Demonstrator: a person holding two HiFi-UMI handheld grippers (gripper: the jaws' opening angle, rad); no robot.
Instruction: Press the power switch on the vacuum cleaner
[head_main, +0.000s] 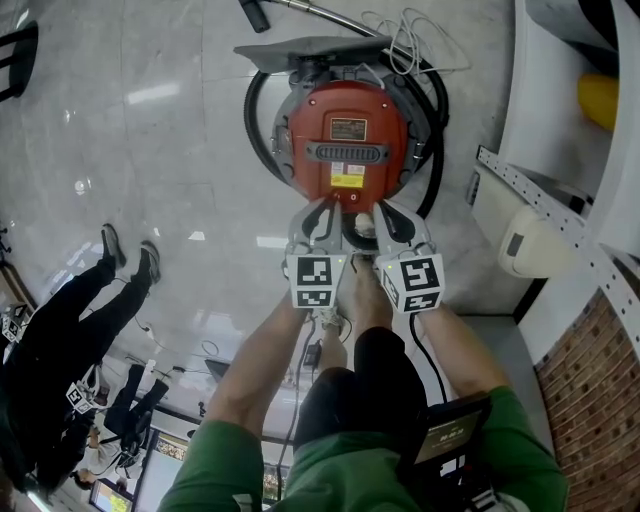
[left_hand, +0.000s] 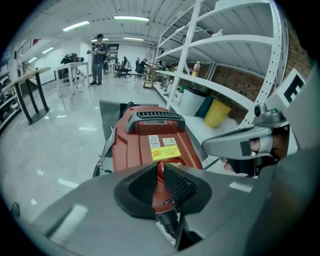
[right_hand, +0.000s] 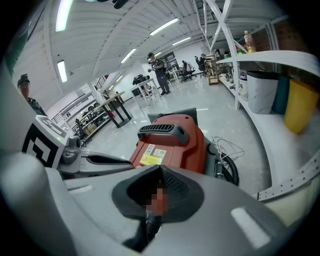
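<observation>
A red vacuum cleaner (head_main: 348, 125) with a grey carry handle (head_main: 345, 152) and a yellow sticker (head_main: 347, 181) sits on the glossy floor. Both grippers hover side by side over its near end. My left gripper (head_main: 328, 205) has its jaws together, and so does my right gripper (head_main: 385, 210). In the left gripper view the shut jaws (left_hand: 160, 165) point along the red body (left_hand: 150, 140), with a black ribbed hose end just below them. The right gripper view shows its shut tips (right_hand: 160, 167) aimed at the vacuum (right_hand: 175, 142). I cannot make out the power switch.
A black hose (head_main: 255, 120) loops round the vacuum and a white cable (head_main: 410, 40) lies behind it. A white shelf rack (head_main: 560, 230) with a yellow container (head_main: 600, 95) and a white bin (head_main: 530, 245) stands at the right. A person (head_main: 60, 340) stands at the left.
</observation>
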